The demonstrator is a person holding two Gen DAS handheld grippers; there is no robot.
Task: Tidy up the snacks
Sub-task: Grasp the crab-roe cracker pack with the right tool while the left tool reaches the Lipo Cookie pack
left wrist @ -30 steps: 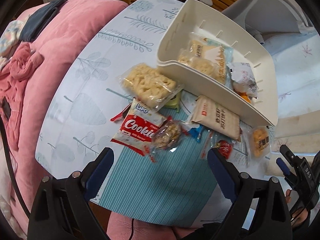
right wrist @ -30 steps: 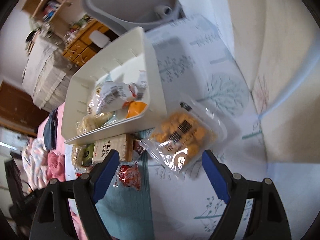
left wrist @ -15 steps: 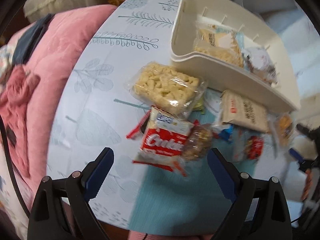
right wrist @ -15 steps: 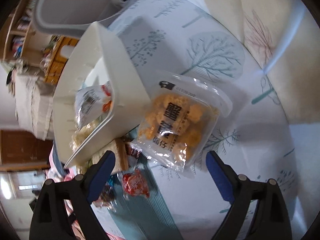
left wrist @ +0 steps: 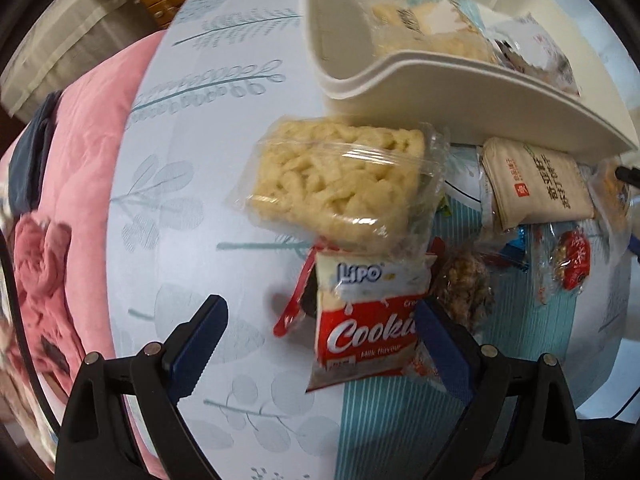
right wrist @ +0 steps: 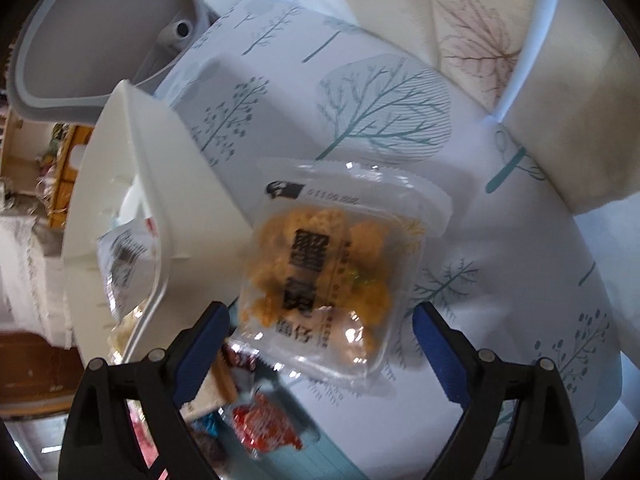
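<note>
My left gripper [left wrist: 320, 344] is open and empty, low over a red and white cookie packet [left wrist: 366, 320] that lies between its fingers. A clear pack of pale yellow crisps [left wrist: 340, 184] lies just beyond it, by the white bin [left wrist: 460, 80], which holds several snack packs. My right gripper [right wrist: 320, 340] is open and empty over a clear pack of orange snacks [right wrist: 320, 268] next to the bin [right wrist: 180, 216]. A small red candy [right wrist: 264, 424] lies below it.
A beige packet [left wrist: 536, 188], a nut cluster pack [left wrist: 464, 284] and a red candy [left wrist: 574, 260] lie right of the cookies. A pink quilt [left wrist: 64, 184] borders the table's left edge. A grey chair [right wrist: 100, 32] stands behind the bin.
Both grippers have moved closer to the table. The left one came down over the cookie packet; the right one closed in on the orange snack pack. Both stay open.
</note>
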